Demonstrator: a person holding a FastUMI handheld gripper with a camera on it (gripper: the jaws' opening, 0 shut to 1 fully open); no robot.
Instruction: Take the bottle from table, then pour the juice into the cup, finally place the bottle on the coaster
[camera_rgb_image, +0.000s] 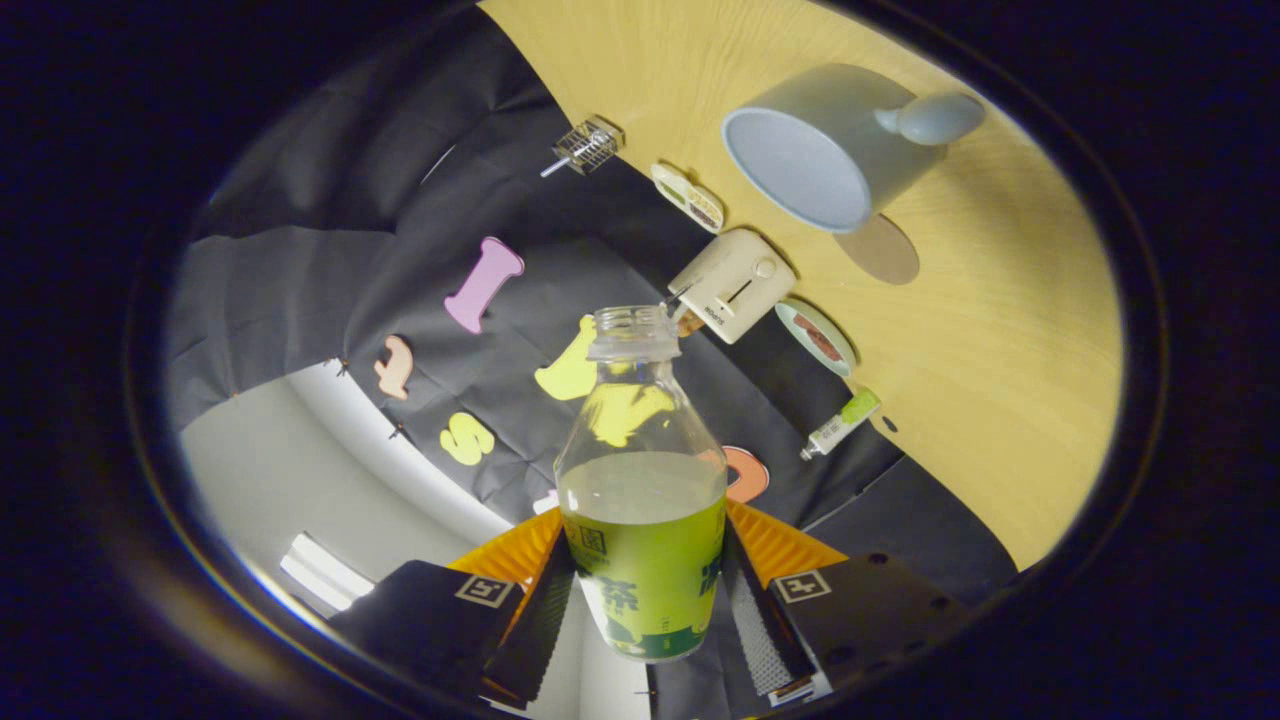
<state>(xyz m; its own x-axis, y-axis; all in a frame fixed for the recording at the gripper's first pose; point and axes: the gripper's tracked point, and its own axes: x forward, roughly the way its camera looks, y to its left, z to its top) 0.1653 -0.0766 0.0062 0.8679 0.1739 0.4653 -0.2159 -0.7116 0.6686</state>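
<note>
1. The gripper (645, 600) has both fingers pressed against the sides of the bottle (643, 480), one on each flank of its labelled lower body, so it is clamped on the bottle.
2. The bottle stands between the fingers with its neck pointing away from them. It is clear plastic, uncapped, with an open threaded mouth, and green juice (643, 540) fills roughly its lower half; the upper half is clear.
3. The whole scene is rolled to one side in this view, so the table (1000, 380) runs up the right-hand side beyond the bottle, a pale wood surface.
4. The cup (830, 150) lies beyond the bottle's mouth and off to the right, well apart from it. It is a pale blue mug with a handle, and its open mouth faces the camera; the inside looks bare.
5. The coaster (885, 250), a round brown disc, lies flat on the table just beside the cup, partly overlapped by it in the view.
6. A cream toaster (732, 283) stands at the table's edge, just beyond the bottle's mouth.
7. A small dish (817, 337) sits next to the toaster on the side nearer the fingers, and a little tube with a green cap (842, 422) lies further along that edge.
8. Beyond the toaster are a small tray (688, 197) and a wire basket (588, 146).
</note>
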